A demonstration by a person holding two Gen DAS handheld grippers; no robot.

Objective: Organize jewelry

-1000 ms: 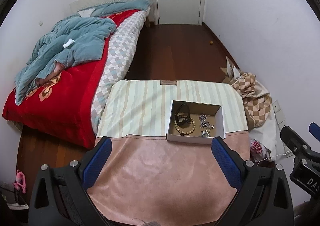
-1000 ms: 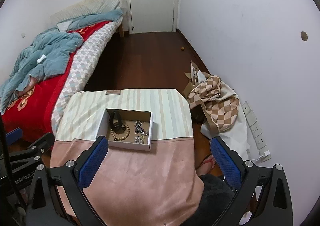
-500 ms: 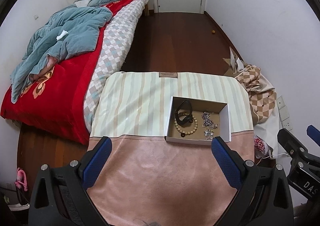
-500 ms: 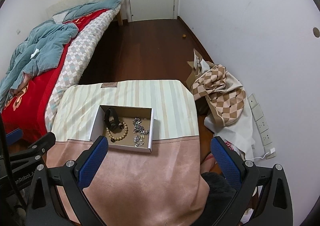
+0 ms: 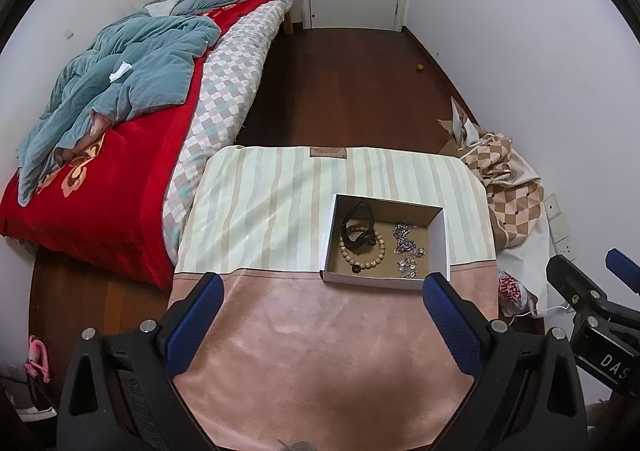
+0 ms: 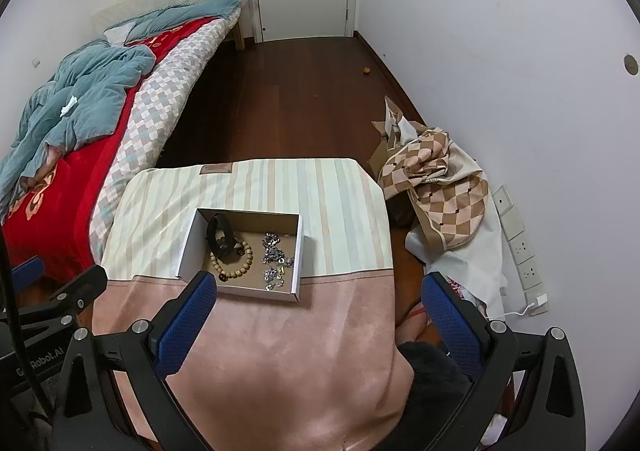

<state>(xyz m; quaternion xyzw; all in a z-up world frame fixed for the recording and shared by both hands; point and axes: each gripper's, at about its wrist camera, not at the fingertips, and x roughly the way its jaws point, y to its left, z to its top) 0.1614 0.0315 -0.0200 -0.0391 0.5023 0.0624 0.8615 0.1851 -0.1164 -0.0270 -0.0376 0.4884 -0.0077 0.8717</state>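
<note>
Jewelry is sitting gathered in a shallow cardboard box (image 5: 386,247) on the cloth-covered table (image 5: 320,351): a wooden bead bracelet (image 5: 362,250) with a black strap (image 5: 359,225) lying across its far side, and a loose silver chain (image 5: 405,249) strung out to their right. Over the past second both wrist cameras are tilting down and drawing nearer, so the box is sliding lower in each view and growing larger, while the pieces inside are keeping their places. The left gripper (image 5: 322,325) is hovering above the pink near half of the cloth, its blue-padded fingers (image 5: 195,324) spread wide and holding nothing. The right gripper (image 6: 318,325) is hanging beside it, equally wide apart and empty, its left pad just short of the box's near corner. The closing-in suggests a reach toward the box, though which piece is meant cannot be told. Everything already lying inside would suit either sorting about to happen or sorting done. Beyond the table, a bed (image 5: 120,155) with a red blanket is lining the left wall.
</note>
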